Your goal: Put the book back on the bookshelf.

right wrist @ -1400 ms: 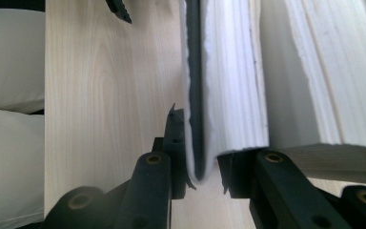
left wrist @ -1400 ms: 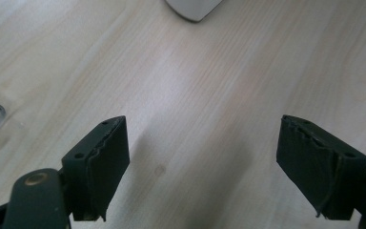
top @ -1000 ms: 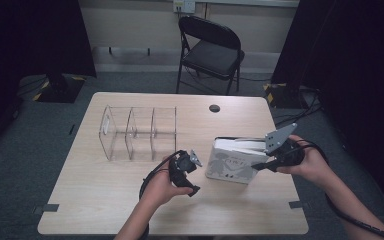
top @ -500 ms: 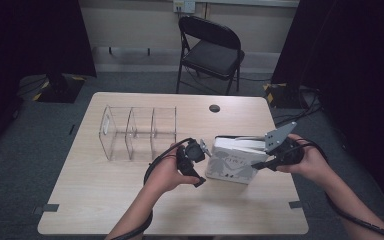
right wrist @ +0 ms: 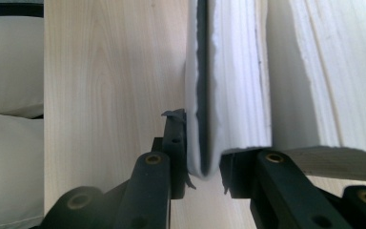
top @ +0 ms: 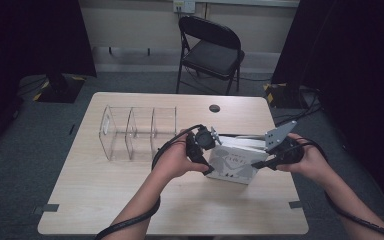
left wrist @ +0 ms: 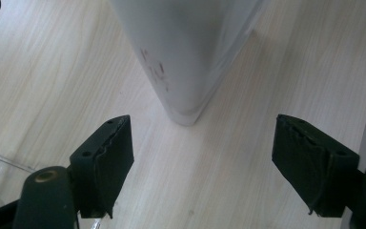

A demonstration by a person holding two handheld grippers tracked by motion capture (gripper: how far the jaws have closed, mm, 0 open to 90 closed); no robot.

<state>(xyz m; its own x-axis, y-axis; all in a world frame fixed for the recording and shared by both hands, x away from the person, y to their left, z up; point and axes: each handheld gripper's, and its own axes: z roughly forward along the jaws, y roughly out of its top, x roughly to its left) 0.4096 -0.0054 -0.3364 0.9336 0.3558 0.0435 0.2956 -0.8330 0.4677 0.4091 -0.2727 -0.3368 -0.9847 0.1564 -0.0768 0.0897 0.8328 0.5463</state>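
Nearest in the high view: two forearms entering from the bottom edge, left hand (top: pixel 175 160) and right hand (top: pixel 312 160) raised over the pale wooden table (top: pixel 130 200).

Just beyond the hands, between them: the white book (top: pixel 232 165), standing on its edge at mid-table, long axis running across from one gripper to the other.

At its right end: right gripper (top: pixel 257 164), clenched on the book. In the right gripper view, right gripper (right wrist: pixel 203 157) with both black jaws pinched on the cover and pages of the white book (right wrist: pixel 233 86); a second thick white page block (right wrist: pixel 314 71) just beside it, whether touching or apart hard to tell.

At its left end: left gripper (top: pixel 211 142), released and holding nothing. In the left gripper view, left gripper (left wrist: pixel 202 162) with jaws spread wide and bare wood between them; straight ahead, centred on the gap but apart from both pads, the rounded corner of the white book (left wrist: pixel 186 57).

Probably the deciding relation: free end dead ahead of the open left jaws, nearer that hand than anything else; likely needing only a short push forward before closing.

Farther back and to the left: clear three-bay organizer (top: pixel 137 132), empty. Beyond it, a dark cable hole (top: pixel 214 108) near the far table edge, then a black folding chair (top: pixel 212 50) against the wall.
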